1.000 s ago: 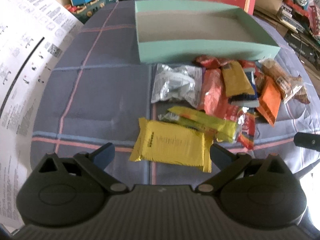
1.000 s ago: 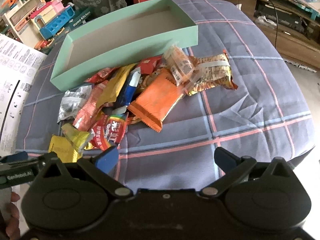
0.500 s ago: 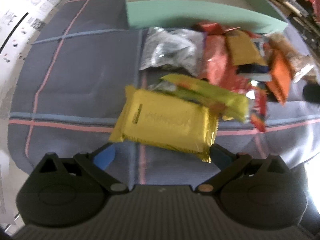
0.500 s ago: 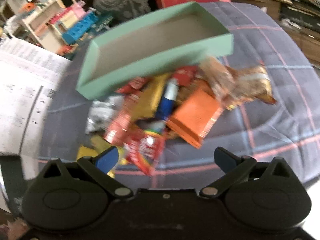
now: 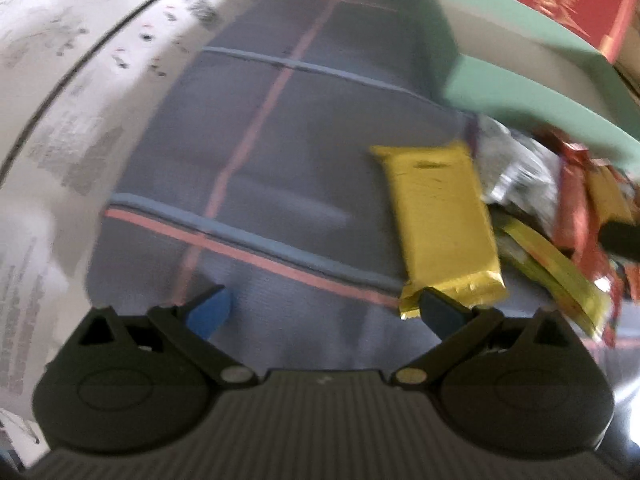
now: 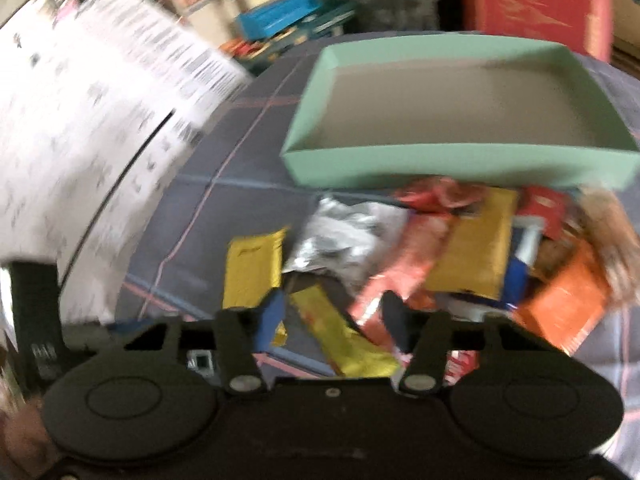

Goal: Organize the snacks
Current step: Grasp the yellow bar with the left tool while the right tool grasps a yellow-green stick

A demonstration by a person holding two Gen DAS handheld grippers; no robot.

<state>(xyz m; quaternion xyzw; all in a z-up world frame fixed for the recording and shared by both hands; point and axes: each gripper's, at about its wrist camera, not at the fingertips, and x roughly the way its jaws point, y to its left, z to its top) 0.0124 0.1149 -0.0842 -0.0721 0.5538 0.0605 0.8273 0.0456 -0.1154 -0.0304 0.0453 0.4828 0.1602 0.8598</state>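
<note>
A pile of snack packets lies on the blue plaid cloth in front of an empty mint-green box (image 6: 460,160), also seen in the left wrist view (image 5: 532,92). A flat yellow packet (image 5: 440,224) lies at the pile's left edge and shows in the right wrist view (image 6: 250,268). My left gripper (image 5: 324,310) is open and empty, its right fingertip (image 5: 440,312) at the packet's near corner. My right gripper (image 6: 332,320) is partly closed around a long yellow-green packet (image 6: 344,340), jaws still apart.
A silver packet (image 6: 340,244), red, gold (image 6: 472,256) and orange (image 6: 564,304) packets make up the pile. A large white printed sheet (image 5: 60,100) hangs at the left. A red box (image 6: 536,0) and toys stand behind the table.
Both views swung with motion blur. My left gripper shifted left, so the yellow packet now lies at its right finger. My right gripper moved left over the pile and its jaws narrowed.
</note>
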